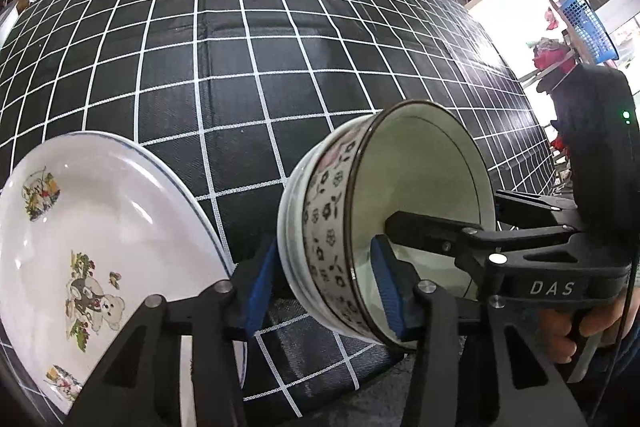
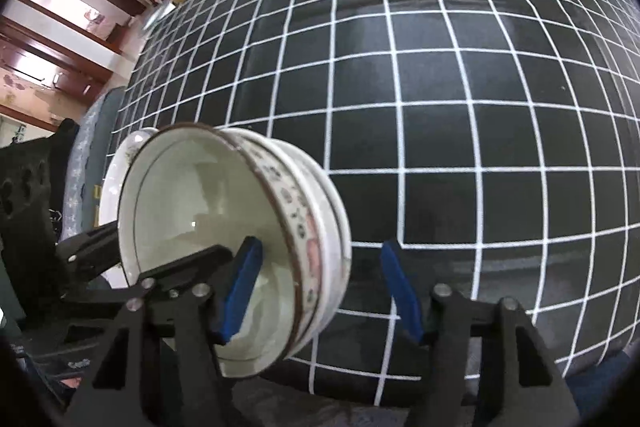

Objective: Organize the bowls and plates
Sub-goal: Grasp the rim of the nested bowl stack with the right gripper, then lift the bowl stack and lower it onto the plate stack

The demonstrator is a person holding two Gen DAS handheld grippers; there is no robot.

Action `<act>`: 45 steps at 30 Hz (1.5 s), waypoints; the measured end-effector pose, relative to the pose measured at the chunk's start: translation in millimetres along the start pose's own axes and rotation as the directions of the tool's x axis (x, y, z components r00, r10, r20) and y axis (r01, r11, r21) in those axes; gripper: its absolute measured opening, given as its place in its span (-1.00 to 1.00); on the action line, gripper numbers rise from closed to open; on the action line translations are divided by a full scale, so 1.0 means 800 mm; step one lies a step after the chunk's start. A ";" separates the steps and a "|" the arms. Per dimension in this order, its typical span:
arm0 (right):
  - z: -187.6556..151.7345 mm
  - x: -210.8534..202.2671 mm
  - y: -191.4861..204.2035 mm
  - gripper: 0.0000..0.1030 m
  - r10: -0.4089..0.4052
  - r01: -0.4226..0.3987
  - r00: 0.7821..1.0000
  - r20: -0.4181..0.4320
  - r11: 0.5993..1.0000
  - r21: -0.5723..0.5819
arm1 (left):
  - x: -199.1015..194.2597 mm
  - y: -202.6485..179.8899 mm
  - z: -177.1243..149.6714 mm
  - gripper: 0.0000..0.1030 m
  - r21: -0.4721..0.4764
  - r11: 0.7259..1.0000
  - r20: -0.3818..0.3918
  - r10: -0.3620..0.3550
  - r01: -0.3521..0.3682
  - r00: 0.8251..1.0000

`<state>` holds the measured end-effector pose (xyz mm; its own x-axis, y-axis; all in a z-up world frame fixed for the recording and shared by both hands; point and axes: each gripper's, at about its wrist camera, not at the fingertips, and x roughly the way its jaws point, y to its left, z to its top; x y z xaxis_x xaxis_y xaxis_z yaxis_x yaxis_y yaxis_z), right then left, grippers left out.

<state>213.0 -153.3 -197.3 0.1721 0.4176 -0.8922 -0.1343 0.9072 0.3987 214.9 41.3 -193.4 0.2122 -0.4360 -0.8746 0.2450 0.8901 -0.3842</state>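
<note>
— So, what have your tongs got hold of?

— My left tongs [image 1: 326, 291] straddle the wall of the bowls [image 1: 344, 227]: one blue pad [image 1: 262, 287] outside, the other inside, against the white interior. I read that as clamped on the rim, though the outer pad's contact is partly hidden by the bowl's curve. My right tongs [image 2: 320, 291] also straddle that wall, but the outside pad [image 2: 400, 291] stands well apart from the bowl, so they are spread and gripping nothing.

— One bowl or more?

— At least two nested: a flower-patterned one inside a plain white one. They are tipped on their side, mouth toward my right, above the near edge of the checked surface [image 1: 240, 67]. Whether a third sits in there I cannot tell.

— And the plates?

— A stack of plates [image 1: 100, 227] with cartoon prints lies just left of my left tongs, cut off by the frame edge and by the tong arms; I cannot count them. In the right wrist view only a sliver of their white rim shows behind the bowls.
</note>
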 end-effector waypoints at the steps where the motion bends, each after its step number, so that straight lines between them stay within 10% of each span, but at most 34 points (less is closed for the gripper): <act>1: -0.001 0.001 -0.003 0.19 0.021 -0.021 1.000 -0.005 1.000 0.012 | -0.001 0.000 0.000 -0.15 0.001 1.000 0.001 0.000 0.000 1.000; 32: 0.002 -0.028 0.007 -0.30 0.091 -0.088 0.996 -0.005 0.981 0.175 | -0.030 -0.021 0.010 -0.21 -0.079 0.991 0.061 0.117 -0.112 0.991; 45: 0.053 -0.032 0.106 -0.32 0.115 -0.114 0.993 -0.025 0.992 0.054 | -0.117 0.031 0.015 -0.22 -0.190 0.972 0.166 0.174 -0.141 0.971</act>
<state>238.2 -85.0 -131.9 0.1306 0.5180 -0.8453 -0.0997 0.8552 0.5087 212.7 102.4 -117.2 0.4060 -0.2905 -0.8664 0.0282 0.9517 -0.3059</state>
